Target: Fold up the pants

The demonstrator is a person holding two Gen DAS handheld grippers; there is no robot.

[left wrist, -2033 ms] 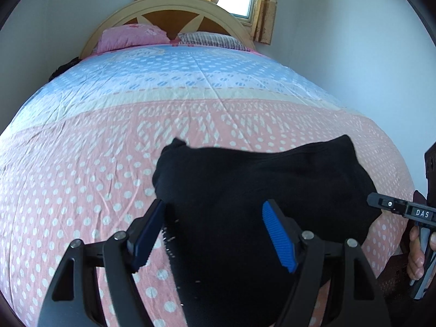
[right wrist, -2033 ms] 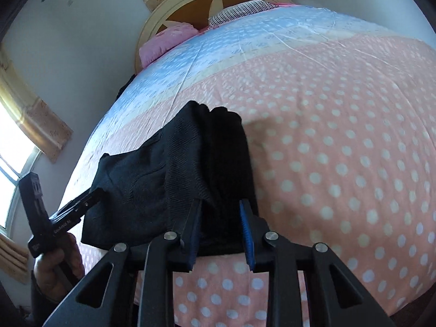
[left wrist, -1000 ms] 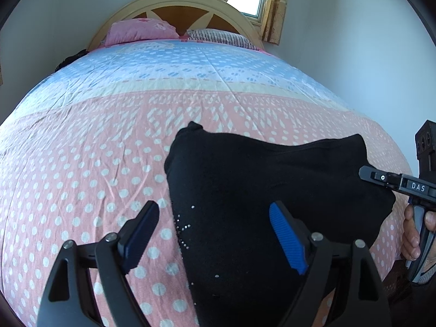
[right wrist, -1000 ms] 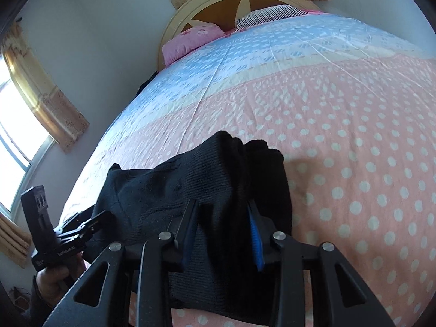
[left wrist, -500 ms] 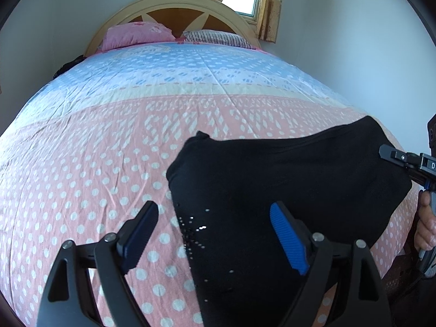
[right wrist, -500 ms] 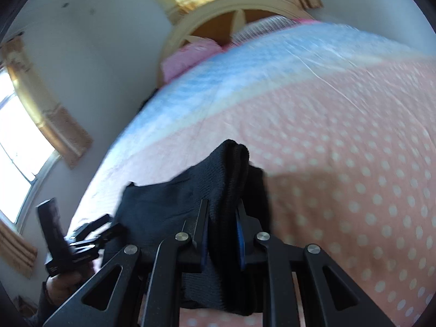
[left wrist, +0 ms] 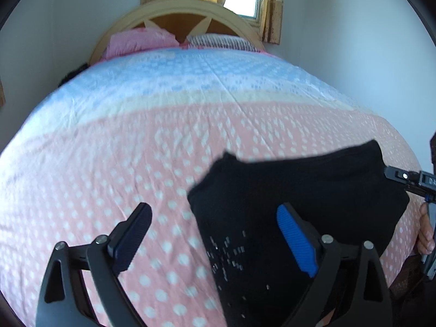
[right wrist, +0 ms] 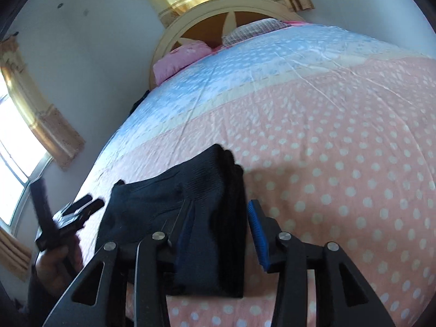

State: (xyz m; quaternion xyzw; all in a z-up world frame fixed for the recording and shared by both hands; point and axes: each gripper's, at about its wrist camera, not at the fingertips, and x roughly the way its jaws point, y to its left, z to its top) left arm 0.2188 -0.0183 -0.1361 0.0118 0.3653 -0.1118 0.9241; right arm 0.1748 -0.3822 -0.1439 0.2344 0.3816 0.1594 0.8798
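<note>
While the black pants [left wrist: 294, 190] lie near the foot edge of the bed [left wrist: 136, 125], folded into a compact, roughly rectangular bundle, the task appears well advanced, perhaps finished. Several layers show stacked along the far right edge in the right wrist view [right wrist: 226, 169], which suggests more than one fold is in place. Whether a last fold or a smoothing pass is wanted cannot be settled from these views.

Left tongs [left wrist: 215, 234]: released, spread wide, nothing between them; the left pad sits over bare bedspread, the right pad over the cloth. Contact with the fabric cannot be confirmed.

Right tongs [right wrist: 220, 234]: parted, straddling the bundle's right edge; the pads stand to either side of the fabric and do not appear to pinch it.

Condition of garment: dark knit with a ribbed texture, a scatter of small shiny studs [left wrist: 226, 248] near the left side, edges fairly even, top face slightly rumpled
</note>
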